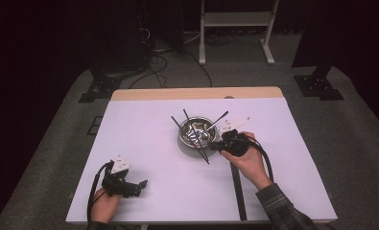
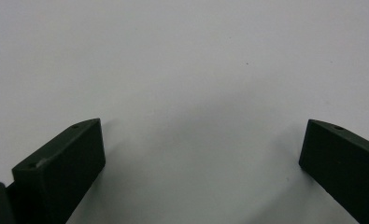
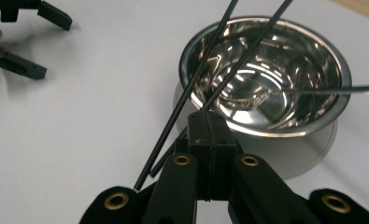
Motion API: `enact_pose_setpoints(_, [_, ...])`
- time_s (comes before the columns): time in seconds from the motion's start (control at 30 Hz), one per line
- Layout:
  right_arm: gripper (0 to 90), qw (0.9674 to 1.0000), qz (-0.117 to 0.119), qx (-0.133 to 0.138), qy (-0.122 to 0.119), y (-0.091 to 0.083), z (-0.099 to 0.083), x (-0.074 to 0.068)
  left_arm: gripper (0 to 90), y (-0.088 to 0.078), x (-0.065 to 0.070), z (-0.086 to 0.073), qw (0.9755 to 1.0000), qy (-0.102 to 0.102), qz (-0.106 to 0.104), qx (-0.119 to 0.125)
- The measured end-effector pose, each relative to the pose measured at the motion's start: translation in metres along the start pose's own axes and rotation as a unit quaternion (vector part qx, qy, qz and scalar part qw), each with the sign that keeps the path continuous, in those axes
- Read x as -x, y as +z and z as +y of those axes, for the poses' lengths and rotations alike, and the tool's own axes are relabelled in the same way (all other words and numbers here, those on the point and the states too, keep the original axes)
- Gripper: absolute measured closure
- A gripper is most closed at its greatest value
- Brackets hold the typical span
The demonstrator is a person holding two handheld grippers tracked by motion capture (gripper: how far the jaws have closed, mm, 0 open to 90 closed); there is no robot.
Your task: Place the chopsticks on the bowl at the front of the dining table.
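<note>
The right gripper (image 3: 209,122) has its jaws pressed together at the near rim of the bowl (image 1: 183,139), and they appear to pinch the low end of one of two thin black chopsticks (image 3: 198,79); whether both sticks or only one sit between the pads I cannot tell. The sticks lie side by side, their long axis running from the jaws up and across the bowl toward its far rim, low ends off the near rim over the table (image 1: 144,158), far ends raised. The coming move turns on that slant: the sticks point straight away from the gripper, so a lift along their length should likely clear the rim. A third slim utensil (image 3: 322,89) lies crosswise in the bowl. The bowl is polished steel, round, standing mid-table; the sticks are matte, thin and straight. The right hand (image 1: 247,160) is much the nearer; the left gripper (image 1: 129,184) rests well apart at the near left, jaws spread wide and holding nothing, facing bare table.
</note>
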State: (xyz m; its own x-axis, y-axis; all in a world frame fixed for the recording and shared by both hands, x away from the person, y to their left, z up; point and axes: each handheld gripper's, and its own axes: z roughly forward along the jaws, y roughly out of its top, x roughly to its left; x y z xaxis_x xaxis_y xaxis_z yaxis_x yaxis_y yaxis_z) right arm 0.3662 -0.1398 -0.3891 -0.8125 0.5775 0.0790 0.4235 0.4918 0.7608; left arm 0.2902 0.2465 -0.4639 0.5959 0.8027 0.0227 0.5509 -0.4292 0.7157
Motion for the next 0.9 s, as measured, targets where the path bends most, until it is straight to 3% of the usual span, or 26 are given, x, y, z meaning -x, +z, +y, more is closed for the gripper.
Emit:
enact_pose_setpoints(0.23, [89.7,0.9998,0.009,0.016,0.002,0.008,0.025,0.005,0.0,0.000,0.000,0.000,1.0000,0.001,0.000,0.000])
enact_pose_setpoints(0.4, [89.6,0.9995,0.017,0.022,0.014,0.024,0.044,0.009,0.0,0.000,0.000,0.000,1.0000,0.001,0.000,0.002])
enact_pose_setpoints(0.9, [89.7,0.9996,0.024,0.003,0.017,0.076,0.074,0.015,0.0,0.000,0.000,0.000,1.0000,-0.001,0.000,0.001])
